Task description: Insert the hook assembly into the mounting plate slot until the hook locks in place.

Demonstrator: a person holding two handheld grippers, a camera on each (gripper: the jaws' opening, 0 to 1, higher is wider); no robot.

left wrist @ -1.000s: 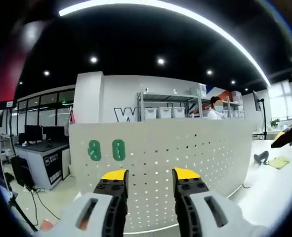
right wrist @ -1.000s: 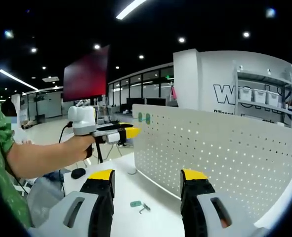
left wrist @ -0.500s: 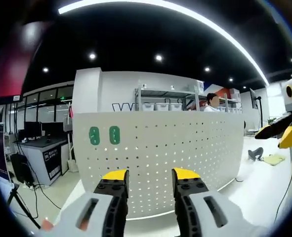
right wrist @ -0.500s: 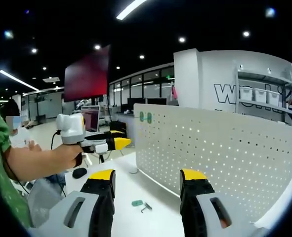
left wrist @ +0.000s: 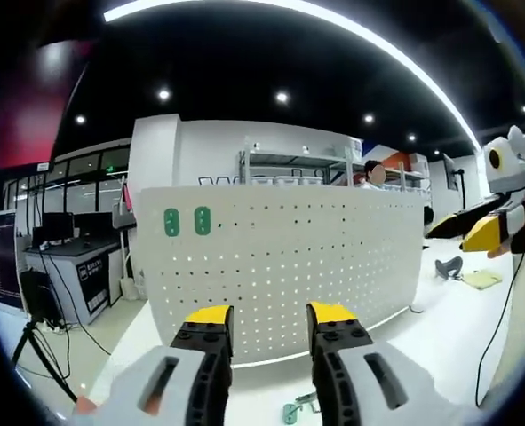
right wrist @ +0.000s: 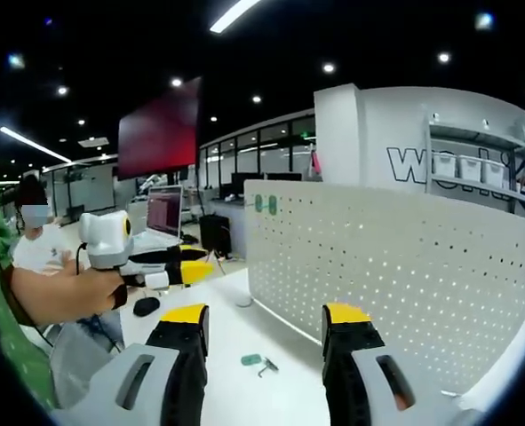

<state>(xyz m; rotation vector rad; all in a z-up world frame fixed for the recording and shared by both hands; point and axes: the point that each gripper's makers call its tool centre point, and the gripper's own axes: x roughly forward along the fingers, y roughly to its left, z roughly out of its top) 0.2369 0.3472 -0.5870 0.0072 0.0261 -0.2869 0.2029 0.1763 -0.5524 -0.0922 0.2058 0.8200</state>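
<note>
Green-tipped metal hook (right wrist: 258,362) flat on table, nr white pegboard (right wrist: 395,284); both tools agape, empty.

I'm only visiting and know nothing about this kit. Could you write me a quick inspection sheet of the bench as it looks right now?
Surface: white tabletop, mostly bare.
Job's things: upright white perforated mounting panel carrying two green tags near its top corner; small green hook piece with a metal part lying flat on the table in front of it.
Clutter: dark rounded object on the far edge of the table.
Grippers: left gripper open, empty; right gripper open, empty.
Cables: black cable hanging below the right gripper.
Surroundings: open office, shelving with bins, red wall screen, people in the background.
</note>
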